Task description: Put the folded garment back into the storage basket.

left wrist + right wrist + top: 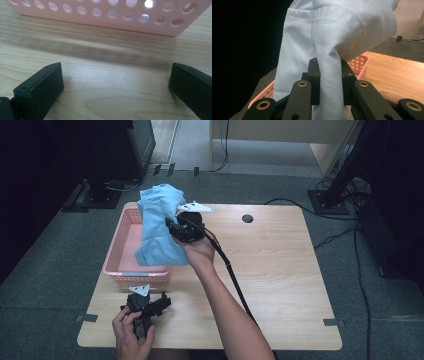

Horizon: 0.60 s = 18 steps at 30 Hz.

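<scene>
A: Cloth (159,227), just 1 piece, pale blue. Where is it?

B: Lifted above the pink basket (121,237), its lower edge hanging down inside. But start nearer. At the table's (280,270) front edge sits the left gripper (145,307), 1 hand (131,335) around it, resting on the wood.

A: Its jaws?

B: Wide apart, with bare wood between them. In the left gripper view its 2 black jaws stand at either side, and the basket's perforated wall (105,15) lies just beyond them, with 2 rows of round holes.

A: And the other one?

B: The right gripper (172,226) is farther in, held up over the basket's right edge by 1 hand (197,251), its forearm reaching in from below. A black cable (235,280) trails from it back across the table.

A: Open too?

B: No. In the right gripper view its jaws are clamped on a bunched fold of the cloth (329,82), which runs up between the 2 fingers (314,75) and billows out above them. A stitched seam shows on the fabric.

A: Count it all for me.

B: 1 cloth, 1 basket, 2 grippers, 2 hands, 1 table. Farther back there is 1 dark round hole (247,218) in the tabletop near its far edge. Beyond that, grey carpet with cables and 2 dark stand bases (107,195) (327,200).
</scene>
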Motion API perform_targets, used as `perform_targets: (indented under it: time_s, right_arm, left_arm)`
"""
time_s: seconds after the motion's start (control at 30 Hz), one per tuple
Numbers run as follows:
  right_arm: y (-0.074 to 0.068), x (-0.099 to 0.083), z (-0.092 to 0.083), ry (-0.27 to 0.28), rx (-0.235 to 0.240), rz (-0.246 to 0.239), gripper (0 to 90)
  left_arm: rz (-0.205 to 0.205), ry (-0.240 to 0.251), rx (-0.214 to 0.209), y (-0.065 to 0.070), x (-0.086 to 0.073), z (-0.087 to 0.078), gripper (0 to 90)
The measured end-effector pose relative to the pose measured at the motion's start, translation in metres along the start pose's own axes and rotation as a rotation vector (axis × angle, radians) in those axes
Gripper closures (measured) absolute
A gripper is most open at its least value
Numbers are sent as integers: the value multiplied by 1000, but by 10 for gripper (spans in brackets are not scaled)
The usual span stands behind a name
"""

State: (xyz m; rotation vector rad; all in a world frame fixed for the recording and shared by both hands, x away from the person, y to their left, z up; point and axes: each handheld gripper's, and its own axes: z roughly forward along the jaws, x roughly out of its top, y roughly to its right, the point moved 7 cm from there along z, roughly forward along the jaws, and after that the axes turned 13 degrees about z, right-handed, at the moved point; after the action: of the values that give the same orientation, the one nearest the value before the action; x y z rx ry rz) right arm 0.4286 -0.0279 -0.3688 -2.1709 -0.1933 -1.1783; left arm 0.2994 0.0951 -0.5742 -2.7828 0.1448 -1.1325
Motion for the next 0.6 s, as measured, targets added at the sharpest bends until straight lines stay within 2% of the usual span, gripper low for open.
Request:
perform_targets:
  time_s: [0.6]
  right_arm:
    - [-11, -21, 53, -53, -20, 21, 773]
  left_arm:
    - [-5, -1, 5, 1, 0, 0, 0]
